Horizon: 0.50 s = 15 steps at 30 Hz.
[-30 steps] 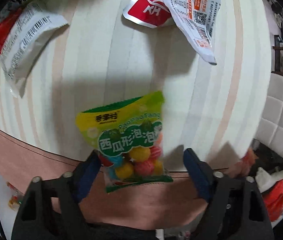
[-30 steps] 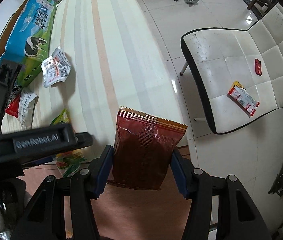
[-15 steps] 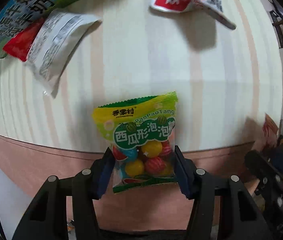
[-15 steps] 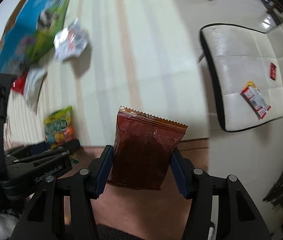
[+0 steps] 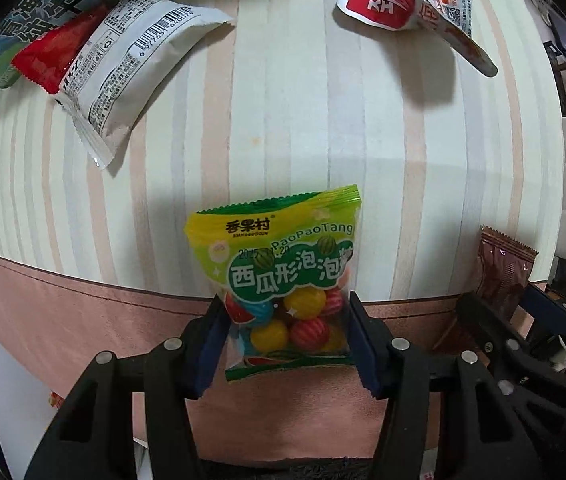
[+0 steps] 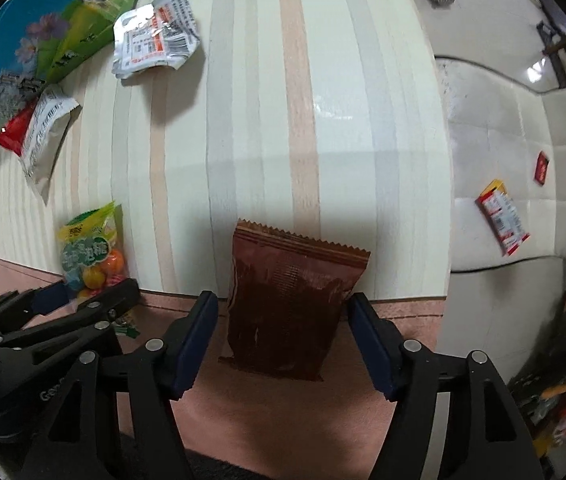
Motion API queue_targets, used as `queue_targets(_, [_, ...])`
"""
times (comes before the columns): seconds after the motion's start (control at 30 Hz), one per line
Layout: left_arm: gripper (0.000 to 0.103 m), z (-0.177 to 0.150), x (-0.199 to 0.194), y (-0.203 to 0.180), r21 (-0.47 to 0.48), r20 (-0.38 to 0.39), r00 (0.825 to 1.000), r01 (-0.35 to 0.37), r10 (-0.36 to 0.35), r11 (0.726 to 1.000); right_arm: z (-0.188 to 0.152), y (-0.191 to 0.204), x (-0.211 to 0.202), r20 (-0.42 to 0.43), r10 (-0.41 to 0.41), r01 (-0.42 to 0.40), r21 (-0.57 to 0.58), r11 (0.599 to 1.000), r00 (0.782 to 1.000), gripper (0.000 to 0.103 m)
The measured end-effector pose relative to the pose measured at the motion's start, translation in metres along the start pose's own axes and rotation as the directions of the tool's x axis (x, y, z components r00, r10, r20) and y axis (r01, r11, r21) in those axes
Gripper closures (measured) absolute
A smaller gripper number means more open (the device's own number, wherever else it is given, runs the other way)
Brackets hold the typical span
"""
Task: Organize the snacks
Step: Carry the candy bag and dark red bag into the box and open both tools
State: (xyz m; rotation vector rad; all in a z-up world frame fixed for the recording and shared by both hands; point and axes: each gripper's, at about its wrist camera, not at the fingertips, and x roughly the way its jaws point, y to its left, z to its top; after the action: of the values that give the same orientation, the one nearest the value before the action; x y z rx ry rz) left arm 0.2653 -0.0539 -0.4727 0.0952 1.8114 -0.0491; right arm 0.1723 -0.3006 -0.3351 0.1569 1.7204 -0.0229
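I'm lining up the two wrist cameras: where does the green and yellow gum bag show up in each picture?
Left wrist view: the gum bag sits at lower centre, between the left gripper fingers, whose pads press its sides.
Right wrist view: the same bag is small at lower left, with the left gripper below it.
Shared landmark: the white barcode packet, upper left in both.

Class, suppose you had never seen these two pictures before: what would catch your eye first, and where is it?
First the bright green-and-yellow candy bag, full of coloured gum balls, clamped between the pads of the left gripper at the table's near edge. Next the dark brown packet lying between the right gripper's pads, which stand slightly clear of it after just opening. Farther back on the striped table lie a crumpled silver wrapper and a white-and-red packet.
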Motion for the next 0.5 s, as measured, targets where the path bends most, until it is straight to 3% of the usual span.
queue_targets(0.1, [0.053, -0.002, -0.007, -0.003, 0.018, 0.025, 0.999, -0.031, 0.03, 0.999, -0.004, 0.01, -0.003, 0.054, -0.029, 0.029, -0.005, 1.0, 0.998, 0.044])
queue_targets(0.5, [0.053, -0.016, -0.029, -0.013, 0.061, 0.105, 0.992, -0.074, 0.067, 0.995, -0.014, 0.005, -0.021, 0.099, 0.028, -0.027, -0.004, 1.0, 0.995, 0.048])
